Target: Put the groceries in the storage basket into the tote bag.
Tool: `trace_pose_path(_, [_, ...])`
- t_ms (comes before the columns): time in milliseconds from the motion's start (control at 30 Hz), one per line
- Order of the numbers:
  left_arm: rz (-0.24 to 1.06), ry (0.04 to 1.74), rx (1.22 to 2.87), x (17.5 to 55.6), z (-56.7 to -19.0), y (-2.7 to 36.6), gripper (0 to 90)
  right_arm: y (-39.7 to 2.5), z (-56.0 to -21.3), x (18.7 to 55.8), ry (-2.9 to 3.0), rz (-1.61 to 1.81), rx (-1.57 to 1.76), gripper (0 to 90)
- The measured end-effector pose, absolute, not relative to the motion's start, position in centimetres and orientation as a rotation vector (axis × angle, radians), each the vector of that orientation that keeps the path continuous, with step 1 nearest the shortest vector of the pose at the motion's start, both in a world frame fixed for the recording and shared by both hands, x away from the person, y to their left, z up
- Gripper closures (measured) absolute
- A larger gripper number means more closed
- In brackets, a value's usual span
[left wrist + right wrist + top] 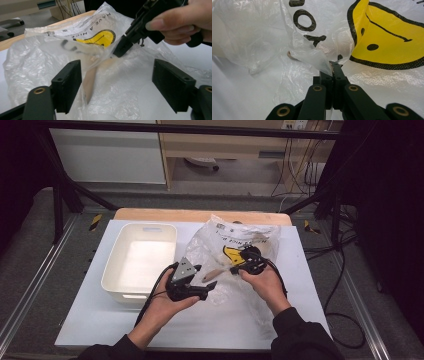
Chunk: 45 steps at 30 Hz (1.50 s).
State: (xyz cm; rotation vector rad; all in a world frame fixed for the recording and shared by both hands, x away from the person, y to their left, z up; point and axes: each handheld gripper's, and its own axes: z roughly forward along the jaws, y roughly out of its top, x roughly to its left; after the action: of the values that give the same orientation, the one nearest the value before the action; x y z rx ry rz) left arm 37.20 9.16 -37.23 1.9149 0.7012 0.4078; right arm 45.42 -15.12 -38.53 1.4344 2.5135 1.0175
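A fold of the clear plastic bag (307, 53) is pinched between the closed jaws of the right gripper (333, 68); a yellow smiley print (392, 37) is seen just beyond.

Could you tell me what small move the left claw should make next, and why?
Probably ease the left claw forward to the wooden handle inside the plastic bag. Its jaws stand open just short of it, while the right claw is shut on the bag's film, holding it up.

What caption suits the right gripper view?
Shut right tongs pinch a fold of the smiley-printed plastic bag.
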Motion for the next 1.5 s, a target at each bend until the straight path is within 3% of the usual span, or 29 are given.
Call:
trace_pose_path(567, [0.437,0.778,1.826,37.2,-35.1,12.4,11.0,-15.3,-40.0,44.2,2.525,0.989,1.424,90.0])
trace_pose_path(1500, [0.531,0.892,1.849,37.8,-34.8,16.5,8.9,-14.6,-42.3,42.3,2.542,0.94,1.348,87.0])
